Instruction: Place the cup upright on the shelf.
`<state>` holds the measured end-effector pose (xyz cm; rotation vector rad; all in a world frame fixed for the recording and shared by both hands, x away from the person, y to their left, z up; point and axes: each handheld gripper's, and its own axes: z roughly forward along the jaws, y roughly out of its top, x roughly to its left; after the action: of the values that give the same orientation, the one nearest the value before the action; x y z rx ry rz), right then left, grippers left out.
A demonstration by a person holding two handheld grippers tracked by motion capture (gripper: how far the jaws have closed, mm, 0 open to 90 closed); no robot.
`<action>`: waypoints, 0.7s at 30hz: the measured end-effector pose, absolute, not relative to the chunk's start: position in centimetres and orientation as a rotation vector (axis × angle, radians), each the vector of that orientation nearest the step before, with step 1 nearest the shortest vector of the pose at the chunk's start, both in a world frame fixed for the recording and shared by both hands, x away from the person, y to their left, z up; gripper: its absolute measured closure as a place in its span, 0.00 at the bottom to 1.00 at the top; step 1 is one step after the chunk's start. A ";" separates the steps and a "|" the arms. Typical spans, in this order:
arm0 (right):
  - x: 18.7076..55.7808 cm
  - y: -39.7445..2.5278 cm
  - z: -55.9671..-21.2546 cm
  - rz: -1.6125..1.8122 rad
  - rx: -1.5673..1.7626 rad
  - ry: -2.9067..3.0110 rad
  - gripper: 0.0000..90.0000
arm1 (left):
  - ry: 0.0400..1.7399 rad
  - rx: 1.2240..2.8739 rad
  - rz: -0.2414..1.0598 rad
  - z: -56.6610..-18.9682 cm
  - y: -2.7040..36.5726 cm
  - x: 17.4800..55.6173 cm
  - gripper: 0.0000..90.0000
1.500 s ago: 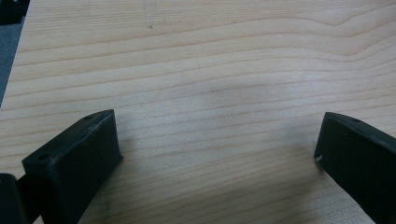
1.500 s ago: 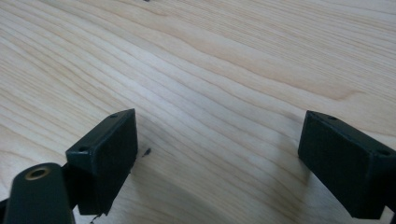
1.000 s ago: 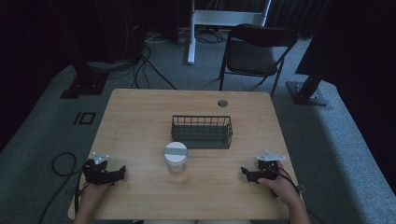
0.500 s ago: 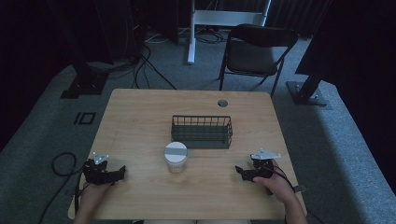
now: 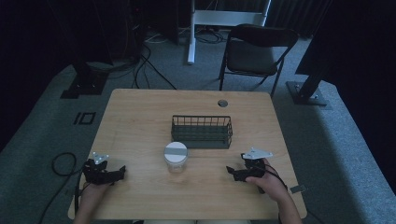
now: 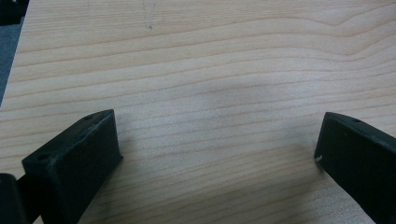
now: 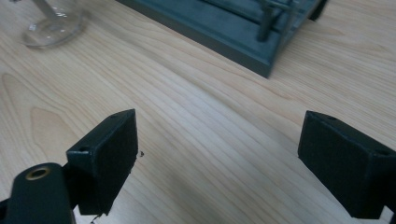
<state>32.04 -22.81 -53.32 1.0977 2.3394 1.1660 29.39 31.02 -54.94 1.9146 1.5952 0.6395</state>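
A clear jar (image 5: 176, 157) with a white lid stands near the middle of the wooden table (image 5: 140, 116); its glass base (image 7: 51, 25) appears at the top left of the right gripper view. Just behind it sits a dark wire basket (image 5: 201, 131), whose base and bars (image 7: 243, 28) cross the top of the right gripper view. My right gripper (image 5: 232, 172) rests low on the table to the right of the jar, pointing left toward it, open and empty (image 7: 217, 149). My left gripper (image 5: 121, 172) lies near the front left corner, pointing right, open over bare wood (image 6: 217, 144).
A round cable hole (image 5: 222, 103) is set in the table's far side. A black folding chair (image 5: 254, 51) stands behind the table, with cables and stand bases on the grey floor. The left table edge (image 6: 14, 60) is close to my left gripper.
My right gripper has slid a little left toward the jar and turned to face it. The left gripper, jar and basket have stayed put.
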 end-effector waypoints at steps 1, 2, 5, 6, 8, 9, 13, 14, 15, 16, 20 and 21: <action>32.0 -22.6 -53.3 1.168 1.089 2.347 0.13 | 1.595 1.915 0.639 -54.9 31.0 29.4 0.00; 32.0 -22.4 -53.3 1.170 1.082 2.351 0.13 | 1.595 1.915 0.640 -54.9 31.0 29.4 0.00; 32.1 -21.7 -53.4 1.179 1.067 2.365 0.13 | 1.596 1.915 0.640 -54.9 31.0 29.4 0.00; 32.1 -21.5 -53.4 1.182 1.060 2.368 0.13 | 1.595 1.915 0.640 -54.9 31.0 29.4 0.00; 32.1 -20.9 -53.4 1.185 1.039 2.377 0.14 | 1.595 1.915 0.640 -54.9 31.0 29.4 0.00; 32.1 -20.7 -53.4 1.187 1.035 2.376 0.15 | 1.595 1.915 0.639 -54.9 31.0 29.4 0.00; 32.1 -19.6 -53.4 1.199 1.011 2.396 0.15 | 1.595 1.915 0.639 -54.9 31.0 29.4 0.00; 32.1 -19.4 -53.4 1.201 1.007 2.398 0.15 | 1.595 1.915 0.639 -54.9 31.0 29.4 0.00; 32.1 -19.2 -53.4 1.201 0.994 2.403 0.15 | 1.595 1.915 0.640 -54.9 31.0 29.4 0.00; 32.1 -18.9 -53.3 1.207 0.991 2.408 0.15 | 1.595 1.915 0.639 -54.9 31.0 29.4 0.00; 32.1 -18.1 -53.3 1.218 0.971 2.416 0.15 | 1.595 1.915 0.639 -54.9 31.0 29.4 0.00; 32.1 -17.9 -53.3 1.218 0.968 2.419 0.15 | 1.595 1.915 0.639 -54.9 31.0 29.4 0.00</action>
<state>32.14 -17.94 -53.26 0.9681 2.4192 1.2183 29.39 31.02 -54.93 1.9151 1.5948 0.6395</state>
